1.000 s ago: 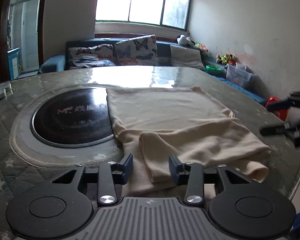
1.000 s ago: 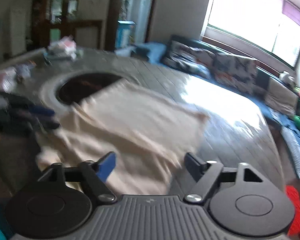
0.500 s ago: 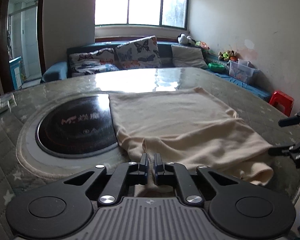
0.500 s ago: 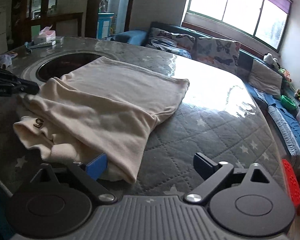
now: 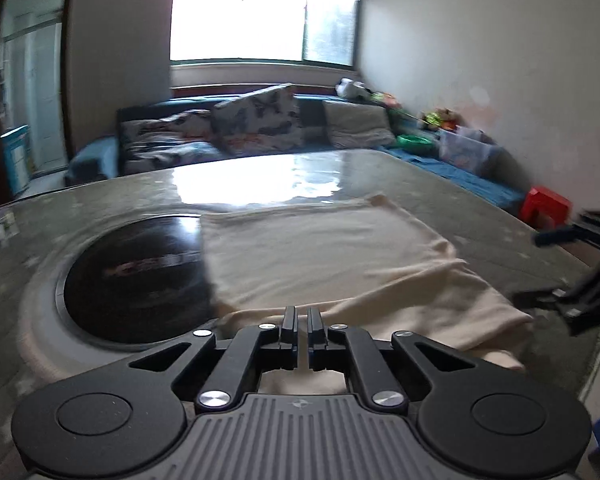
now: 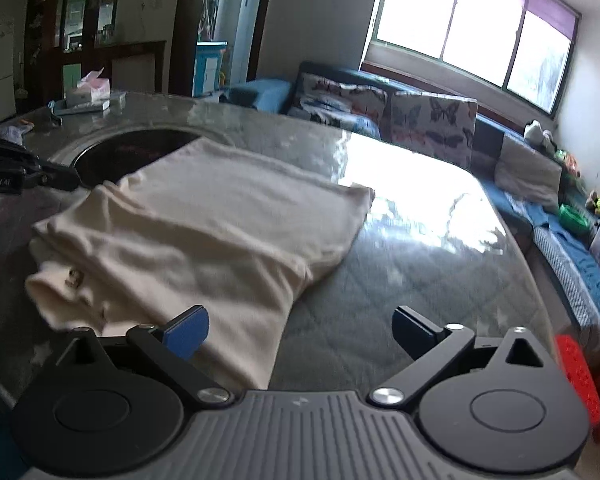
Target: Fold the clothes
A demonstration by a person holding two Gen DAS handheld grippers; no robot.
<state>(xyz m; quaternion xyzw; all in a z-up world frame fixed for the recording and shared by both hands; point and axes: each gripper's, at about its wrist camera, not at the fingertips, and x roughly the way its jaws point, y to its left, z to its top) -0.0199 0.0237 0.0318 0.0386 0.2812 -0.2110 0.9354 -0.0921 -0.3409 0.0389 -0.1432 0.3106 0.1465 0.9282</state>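
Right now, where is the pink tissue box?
In the right wrist view, the pink tissue box sits at the far left edge of the table, beyond the black round hotplate and the cream garment.

One cream garment [image 6: 204,224] is lying on the worktop [image 6: 400,280], partly over one round black hob [image 5: 136,276]. Beyond the hob, one tissue box [image 6: 89,90] is sitting. Behind the worktop, perhaps four cushions are leaning on one sofa [image 5: 452,160]; blur is hindering counting. Two claws are showing.
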